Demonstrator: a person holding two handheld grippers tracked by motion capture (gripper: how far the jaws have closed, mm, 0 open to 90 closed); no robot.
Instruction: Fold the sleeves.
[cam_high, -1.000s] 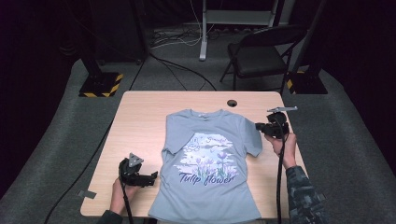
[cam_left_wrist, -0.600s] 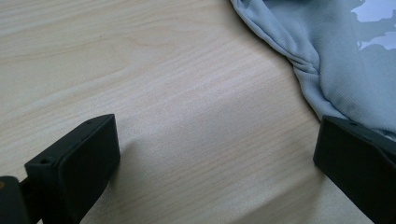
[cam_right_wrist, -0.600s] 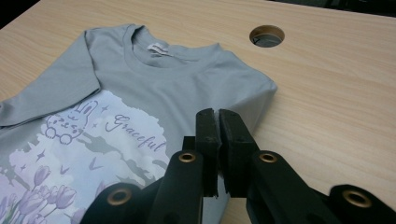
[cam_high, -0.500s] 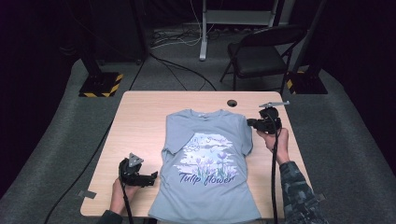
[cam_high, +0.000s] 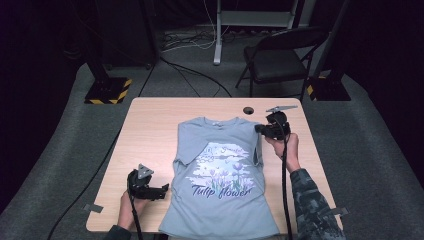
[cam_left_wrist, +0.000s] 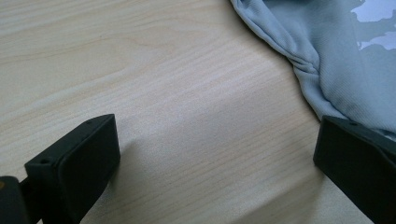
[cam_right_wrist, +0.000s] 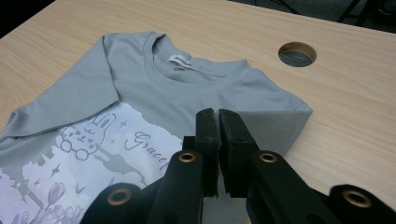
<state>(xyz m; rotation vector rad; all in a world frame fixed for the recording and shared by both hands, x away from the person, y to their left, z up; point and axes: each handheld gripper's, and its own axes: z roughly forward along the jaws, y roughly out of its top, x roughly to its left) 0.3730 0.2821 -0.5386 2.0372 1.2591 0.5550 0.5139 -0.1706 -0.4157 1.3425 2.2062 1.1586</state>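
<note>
Right gripper (cam_high: 261, 129) moved inward over T-shirt (cam_high: 220, 175) (sleeve folded), jaws closed empty, left gripper (cam_high: 162, 191) wide open.

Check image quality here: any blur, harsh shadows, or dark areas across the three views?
High view: table evenly lit, surroundings fall to near black, picture soft overall. Left gripper view: near fingers blurred, soft shadow beside them; T-shirt weave sharper. Right gripper view: shirt print crisp, closest gripper parts out of focus.

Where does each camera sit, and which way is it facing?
High view: above the person's side, looking forward and down on the table; forearms, left gripper, right gripper.
Left gripper view: along open jaws at tabletop and T-shirt edge.
Right gripper view: along shut jaws over the folded sleeve.
All share the T-shirt.
</note>
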